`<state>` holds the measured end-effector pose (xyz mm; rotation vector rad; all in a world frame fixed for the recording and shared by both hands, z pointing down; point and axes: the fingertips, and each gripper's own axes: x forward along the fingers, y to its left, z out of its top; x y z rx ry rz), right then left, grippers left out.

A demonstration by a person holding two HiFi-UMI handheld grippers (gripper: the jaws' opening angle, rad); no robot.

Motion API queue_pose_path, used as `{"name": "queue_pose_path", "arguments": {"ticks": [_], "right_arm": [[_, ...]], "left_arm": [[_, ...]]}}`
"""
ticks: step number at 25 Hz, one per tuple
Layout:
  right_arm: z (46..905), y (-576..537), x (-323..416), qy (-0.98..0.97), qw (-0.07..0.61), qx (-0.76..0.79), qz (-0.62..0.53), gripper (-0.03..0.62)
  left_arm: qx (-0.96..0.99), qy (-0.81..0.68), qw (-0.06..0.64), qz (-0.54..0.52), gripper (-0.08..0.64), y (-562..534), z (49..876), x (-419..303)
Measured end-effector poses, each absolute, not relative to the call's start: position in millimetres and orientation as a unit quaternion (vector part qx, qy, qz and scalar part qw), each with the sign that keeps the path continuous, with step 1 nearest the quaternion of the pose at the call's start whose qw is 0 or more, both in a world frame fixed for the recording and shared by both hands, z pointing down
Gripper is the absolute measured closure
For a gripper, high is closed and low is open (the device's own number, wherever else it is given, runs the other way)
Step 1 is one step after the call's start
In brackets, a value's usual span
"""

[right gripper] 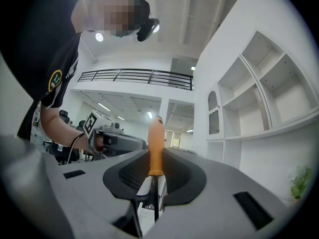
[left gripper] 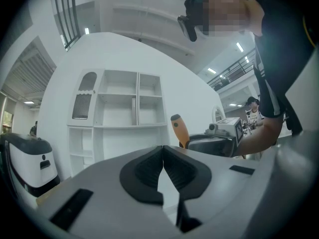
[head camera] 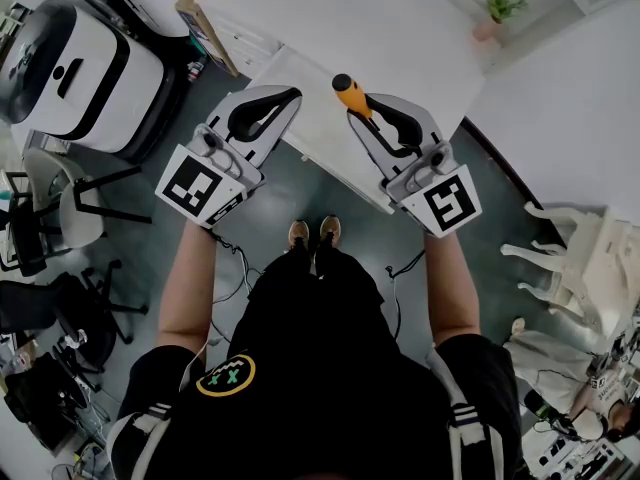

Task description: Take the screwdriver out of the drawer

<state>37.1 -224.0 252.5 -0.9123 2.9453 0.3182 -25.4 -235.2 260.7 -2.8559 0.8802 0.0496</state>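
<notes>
The screwdriver [head camera: 353,95] has an orange handle with a black cap, the left gripper [head camera: 285,103] and right gripper [head camera: 362,106] are pale grey with black pads and black-and-white square markers, the cabinet [head camera: 330,28] is white, the floor [head camera: 300,188] is dark grey, and at one o'clock the plant [head camera: 503,3] is green.

Straight ahead the white cabinet [head camera: 330,28] blocks anything low. Its near edge sits right under the tips of the left gripper [head camera: 285,98] and right gripper [head camera: 362,110], though the gap between those two is open. Left side's tight with a big white machine [head camera: 75,68] and a stool [head camera: 75,203]; on the right there's a white wall [head camera: 570,98] far and a white chair [head camera: 580,258] near, with open dark floor [head camera: 290,198] in the near middle.
</notes>
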Motion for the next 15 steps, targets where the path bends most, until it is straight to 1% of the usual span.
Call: {"name": "queue_pose_path", "arguments": {"ticks": [15], "right_arm": [[249.6,-220.6,43.7,0.949,0.024,-0.295,0.110,0.488]], "left_arm": [[-0.953,0.293,0.080,0.017,0.540,-231.1,258.8,-18.3]]}}
